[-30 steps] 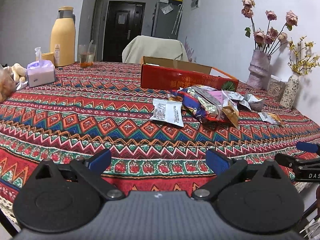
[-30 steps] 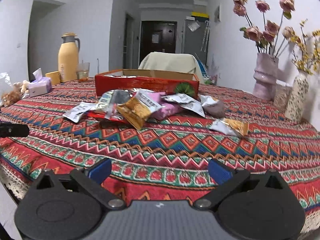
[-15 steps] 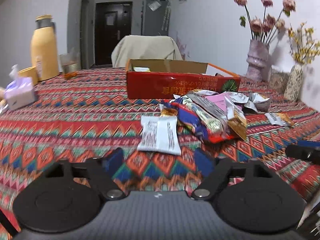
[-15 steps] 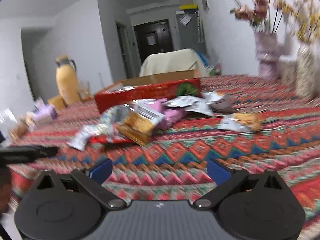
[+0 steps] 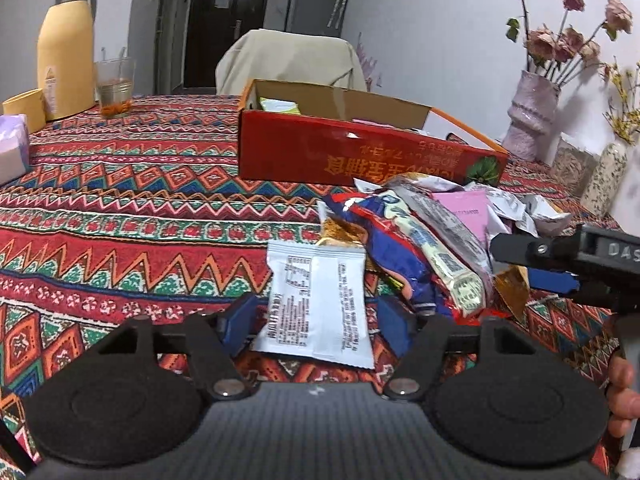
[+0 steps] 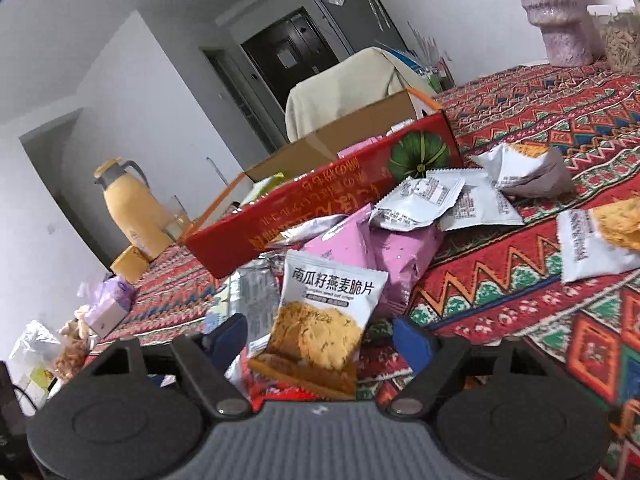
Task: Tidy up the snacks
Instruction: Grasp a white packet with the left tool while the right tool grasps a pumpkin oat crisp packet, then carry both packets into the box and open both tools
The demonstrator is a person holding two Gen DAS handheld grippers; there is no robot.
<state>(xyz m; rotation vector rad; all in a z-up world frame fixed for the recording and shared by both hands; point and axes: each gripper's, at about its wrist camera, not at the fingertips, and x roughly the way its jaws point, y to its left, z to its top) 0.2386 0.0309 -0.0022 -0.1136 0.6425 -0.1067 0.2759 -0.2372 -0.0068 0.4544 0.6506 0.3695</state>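
Note:
A pile of snack packets (image 5: pixel 420 240) lies on the patterned tablecloth in front of an open red cardboard box (image 5: pixel 360 156). My left gripper (image 5: pixel 316 330) straddles a white packet (image 5: pixel 316 312) at the pile's near edge. Its jaws are closing, and the blue pads stand just off the packet's sides. My right gripper (image 6: pixel 320 342), rolled to one side, is closing around a grey packet with a cookie picture (image 6: pixel 324 320), with small gaps still showing. Behind it lie a pink packet (image 6: pixel 384 248) and the red box (image 6: pixel 320 208). The right gripper's fingers (image 5: pixel 552 280) show at the right of the left wrist view.
A yellow thermos (image 5: pixel 66 48), a glass (image 5: pixel 114 92) and a tissue pack (image 5: pixel 12 148) stand at the far left. Two vases (image 5: pixel 528 116) with flowers stand at the far right by the wall. A cloth-draped chair (image 5: pixel 288 60) is behind the box. Loose packets (image 6: pixel 592 240) lie to the right.
Both grippers have moved forward to the snack pile and narrowed their jaws, each now with a packet between its pads. The right gripper has rolled, so its view is tilted.

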